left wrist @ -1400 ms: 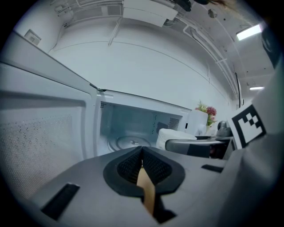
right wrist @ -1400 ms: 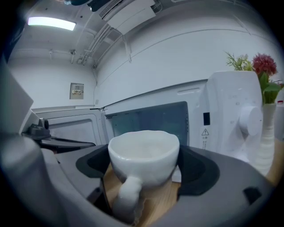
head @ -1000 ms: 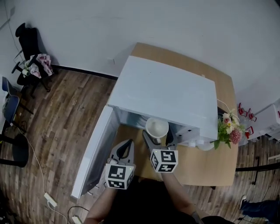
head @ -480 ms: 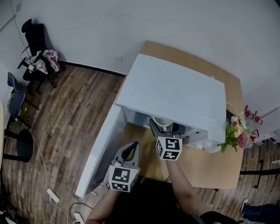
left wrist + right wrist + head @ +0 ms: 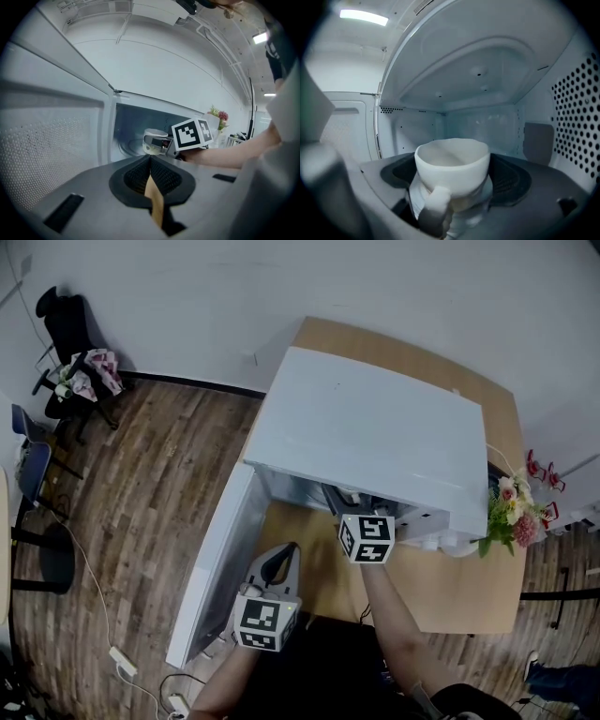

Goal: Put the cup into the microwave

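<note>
One microwave [image 5: 375, 432] on the surface [image 5: 450, 592], door [image 5: 211, 568] swung open to the left. Head view: its top hides the cavity, the cup [image 5: 452, 159] and the fingers of the right gripper [image 5: 452, 187]; only the marker cube shows. Right gripper view: fingers clamped on the white cup, upright inside the cavity, handle toward the camera; base hidden, contact with the cavity floor unclear. Left gripper [image 5: 275, 568] outside, near the door, fingers pressed together, nothing between.

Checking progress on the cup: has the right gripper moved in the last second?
Yes. The right gripper has gone forward into the microwave; the cup it holds is now inside the cavity.
</note>
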Demonstrator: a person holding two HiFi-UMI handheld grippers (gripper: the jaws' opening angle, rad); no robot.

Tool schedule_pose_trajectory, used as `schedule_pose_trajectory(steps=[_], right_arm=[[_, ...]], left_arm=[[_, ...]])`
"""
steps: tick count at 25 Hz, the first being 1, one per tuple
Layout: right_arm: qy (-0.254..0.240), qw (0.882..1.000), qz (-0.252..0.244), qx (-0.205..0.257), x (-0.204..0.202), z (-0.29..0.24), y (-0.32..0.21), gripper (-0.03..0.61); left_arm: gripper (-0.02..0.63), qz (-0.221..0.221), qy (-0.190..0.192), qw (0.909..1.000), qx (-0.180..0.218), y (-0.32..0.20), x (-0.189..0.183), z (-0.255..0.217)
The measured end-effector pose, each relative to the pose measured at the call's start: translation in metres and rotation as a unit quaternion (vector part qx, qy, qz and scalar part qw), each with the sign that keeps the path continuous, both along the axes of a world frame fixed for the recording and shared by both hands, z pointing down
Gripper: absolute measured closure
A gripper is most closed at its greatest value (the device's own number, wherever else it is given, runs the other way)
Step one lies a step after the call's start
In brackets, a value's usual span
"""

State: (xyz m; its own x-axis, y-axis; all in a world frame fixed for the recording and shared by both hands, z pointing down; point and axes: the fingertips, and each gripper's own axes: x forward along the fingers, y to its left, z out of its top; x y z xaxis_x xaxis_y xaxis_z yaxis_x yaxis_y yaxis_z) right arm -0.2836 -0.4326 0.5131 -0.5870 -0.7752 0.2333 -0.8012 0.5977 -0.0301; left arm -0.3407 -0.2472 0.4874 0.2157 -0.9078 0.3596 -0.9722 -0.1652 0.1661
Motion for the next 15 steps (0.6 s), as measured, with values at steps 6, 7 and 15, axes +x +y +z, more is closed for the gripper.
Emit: schedule_pose_trajectory(steps=[6,7,15], right_arm=[[-0.005,1.000,-0.005,0.005,-0.001,0.000,-0.001,0.140],[-0.005,1.000,-0.002,0.004,-0.001,0.000,-0.001,0.140],[-0.001,1.000,0.006,0.012,0.002,-0.002,0.000,0.140]], left_arm=[[0.609,0.015,-0.002,0.9999,-0.004,0.001,0.004,0.004],[0.609,0.017,-0.002,0.9998,-0.004,0.001,0.005,0.004],[0.609,0.027,-0.004,0.9996,0.001,0.004,0.012,0.004]])
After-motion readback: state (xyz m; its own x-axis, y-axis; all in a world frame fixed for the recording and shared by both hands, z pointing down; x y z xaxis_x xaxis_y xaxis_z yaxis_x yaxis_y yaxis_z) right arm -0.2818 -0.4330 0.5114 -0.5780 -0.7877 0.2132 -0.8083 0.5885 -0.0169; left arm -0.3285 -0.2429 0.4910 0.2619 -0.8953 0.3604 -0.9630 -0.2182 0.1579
